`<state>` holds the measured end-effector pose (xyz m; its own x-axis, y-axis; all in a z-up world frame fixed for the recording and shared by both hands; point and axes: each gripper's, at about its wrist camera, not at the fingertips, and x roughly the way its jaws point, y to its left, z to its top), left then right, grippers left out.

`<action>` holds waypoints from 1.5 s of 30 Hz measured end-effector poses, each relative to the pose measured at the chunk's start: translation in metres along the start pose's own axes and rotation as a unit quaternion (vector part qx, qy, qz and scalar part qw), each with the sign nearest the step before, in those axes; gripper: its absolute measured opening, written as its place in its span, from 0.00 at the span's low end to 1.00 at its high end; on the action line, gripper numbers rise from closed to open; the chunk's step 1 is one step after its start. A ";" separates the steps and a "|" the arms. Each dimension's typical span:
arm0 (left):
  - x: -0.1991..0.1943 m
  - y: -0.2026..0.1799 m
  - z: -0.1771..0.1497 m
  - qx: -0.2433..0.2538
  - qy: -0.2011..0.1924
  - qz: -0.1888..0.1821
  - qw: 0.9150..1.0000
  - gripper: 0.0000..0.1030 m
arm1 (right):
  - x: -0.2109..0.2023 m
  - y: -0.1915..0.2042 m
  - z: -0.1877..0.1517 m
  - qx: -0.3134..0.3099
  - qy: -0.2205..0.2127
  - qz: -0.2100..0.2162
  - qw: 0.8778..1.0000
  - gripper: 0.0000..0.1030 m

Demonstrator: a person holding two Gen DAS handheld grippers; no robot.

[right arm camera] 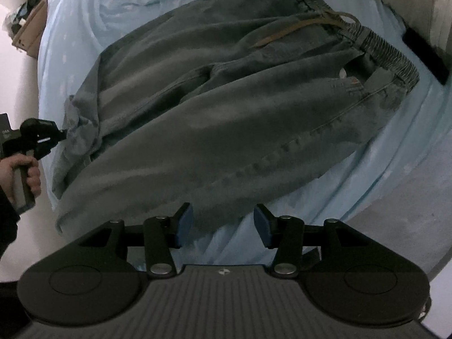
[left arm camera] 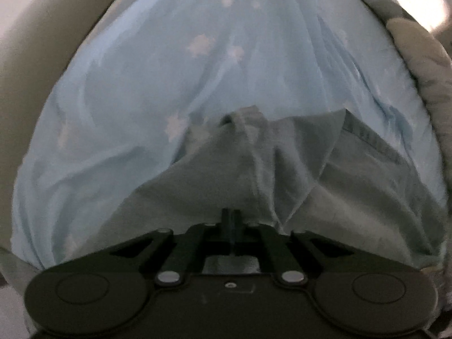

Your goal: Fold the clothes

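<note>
Grey-green trousers (right arm camera: pixel 220 107) lie spread on a light blue star-printed sheet (right arm camera: pixel 367 169). Their elastic waistband (right arm camera: pixel 389 56) and brown drawstring (right arm camera: pixel 296 31) are at the upper right. My left gripper (right arm camera: pixel 63 135) is at the far left, held by a person's hand (right arm camera: pixel 25 175), and is shut on the leg hem. In the left wrist view its fingers (left arm camera: pixel 231 219) are pressed together, with the trousers' fabric (left arm camera: pixel 310 175) bunching towards them. My right gripper (right arm camera: pixel 223 226) hangs open over the near edge of the trousers, blue pads apart and pressing on nothing.
A grey quilt (right arm camera: pixel 409 2) lies at the upper right, with a black object (right arm camera: pixel 423 56) beside it. A cardboard box (right arm camera: pixel 31 34) with clutter stands at the upper left. In the left wrist view, a beige padded surface (left arm camera: pixel 42 56) borders the sheet (left arm camera: pixel 141 84) on the left.
</note>
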<state>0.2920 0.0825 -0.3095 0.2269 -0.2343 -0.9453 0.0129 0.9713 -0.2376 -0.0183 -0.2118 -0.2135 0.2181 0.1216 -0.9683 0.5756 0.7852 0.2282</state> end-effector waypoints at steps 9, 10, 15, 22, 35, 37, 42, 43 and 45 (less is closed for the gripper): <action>-0.026 -0.055 -0.013 0.000 -0.024 -0.012 1.000 0.00 | 0.013 -0.031 0.020 0.019 -0.006 0.038 0.999 0.49; -0.026 -0.055 -0.013 -0.002 -0.027 -0.011 1.000 0.04 | 0.013 -0.034 0.022 0.017 -0.008 0.038 0.999 0.49; -0.026 -0.050 -0.007 0.000 -0.048 0.021 0.999 0.48 | 0.010 -0.053 0.026 0.035 -0.021 0.029 0.999 0.49; -0.019 -0.045 -0.002 0.029 -0.083 0.095 0.992 0.56 | 0.015 -0.066 0.012 0.046 -0.003 0.014 0.999 0.50; 0.001 -0.048 -0.018 0.058 -0.085 0.158 0.982 0.04 | 0.024 -0.088 0.011 0.042 0.026 0.015 0.999 0.50; -0.018 -0.062 -0.021 0.048 -0.106 0.158 0.981 0.04 | 0.025 -0.095 0.016 0.047 0.023 0.019 0.998 0.50; -0.067 -0.133 -0.052 0.070 -0.148 0.129 0.978 0.04 | 0.028 -0.110 0.032 0.055 0.016 0.035 0.998 0.50; -0.072 -0.150 -0.060 0.079 -0.151 0.119 0.978 0.04 | 0.029 -0.113 0.035 0.057 0.014 0.038 0.998 0.50; -0.074 -0.183 -0.077 0.084 -0.144 0.090 0.982 0.04 | 0.030 -0.118 0.041 0.060 0.012 0.044 0.997 0.50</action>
<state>0.1983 -0.0811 -0.2138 0.5059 -0.0596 -0.8605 0.1027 0.9947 -0.0085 -0.0473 -0.3262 -0.2651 0.2543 0.2027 -0.9456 0.6452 0.6928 0.3220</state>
